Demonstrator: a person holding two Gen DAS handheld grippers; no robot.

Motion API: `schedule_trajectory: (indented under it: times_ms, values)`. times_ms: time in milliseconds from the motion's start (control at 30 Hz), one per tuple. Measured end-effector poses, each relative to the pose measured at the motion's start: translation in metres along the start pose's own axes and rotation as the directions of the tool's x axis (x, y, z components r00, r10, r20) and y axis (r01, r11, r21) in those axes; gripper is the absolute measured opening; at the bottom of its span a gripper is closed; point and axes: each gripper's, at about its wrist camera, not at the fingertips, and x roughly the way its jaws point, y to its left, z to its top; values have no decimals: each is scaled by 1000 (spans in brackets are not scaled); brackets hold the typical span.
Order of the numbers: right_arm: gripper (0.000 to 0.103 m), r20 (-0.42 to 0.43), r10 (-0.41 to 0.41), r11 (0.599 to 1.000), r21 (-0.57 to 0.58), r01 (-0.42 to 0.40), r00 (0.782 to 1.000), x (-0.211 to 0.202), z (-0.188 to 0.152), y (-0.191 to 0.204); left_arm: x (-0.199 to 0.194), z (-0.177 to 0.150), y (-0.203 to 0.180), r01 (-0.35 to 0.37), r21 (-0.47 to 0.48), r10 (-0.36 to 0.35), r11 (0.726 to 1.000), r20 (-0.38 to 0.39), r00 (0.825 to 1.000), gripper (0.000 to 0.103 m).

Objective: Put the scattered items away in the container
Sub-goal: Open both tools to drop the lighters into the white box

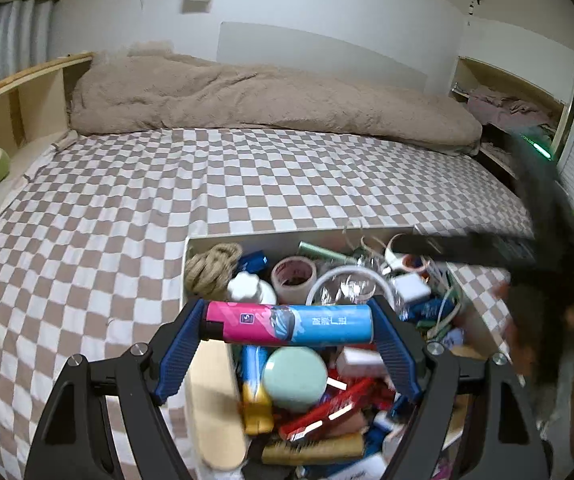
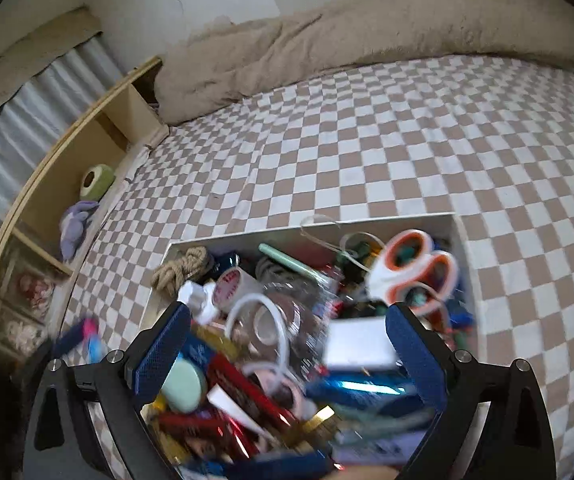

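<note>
A white open box (image 1: 247,241) sits on the checkered bed, heaped with several small items: a rope knot (image 1: 211,266), a tape roll (image 1: 293,276), a mint round tin (image 1: 295,378). My left gripper (image 1: 287,320) is shut on a pink-and-blue tube (image 1: 291,324), held crosswise by its ends above the box. In the right wrist view my right gripper (image 2: 289,316) hangs open over the same box (image 2: 247,237), with nothing pressed between its pads. Orange-and-white scissors (image 2: 411,272) lie at the box's far right. The tube (image 2: 89,338) shows blurred at lower left.
The checkered sheet (image 1: 247,176) spreads around the box, with a rumpled beige blanket (image 1: 247,96) at the far side. A wooden shelf (image 2: 99,128) on the left holds a green roll (image 2: 97,180) and a purple plush (image 2: 75,228). A blurred hand and the other gripper (image 1: 535,264) fill the right edge.
</note>
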Motion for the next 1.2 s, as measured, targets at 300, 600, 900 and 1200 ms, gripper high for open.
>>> schedule_trajectory:
  times_ms: [300, 600, 900, 1200]
  values:
    - [98, 11, 20, 996, -89, -19, 1000, -30, -47, -14, 66, 38, -3, 31, -79, -43, 996, -150, 988, 81]
    - [98, 15, 4, 988, -157, -1, 1000, -36, -93, -17, 130, 42, -6, -46, -132, 11, 990, -253, 967, 81]
    - [98, 19, 29, 986, -163, -26, 999, -38, -108, -23, 147, 46, 2, -157, -124, 120, 980, -265, 957, 81]
    - [98, 34, 31, 989, -147, -26, 999, -45, -108, -25, 126, 41, -3, -169, -69, 146, 983, -254, 956, 84]
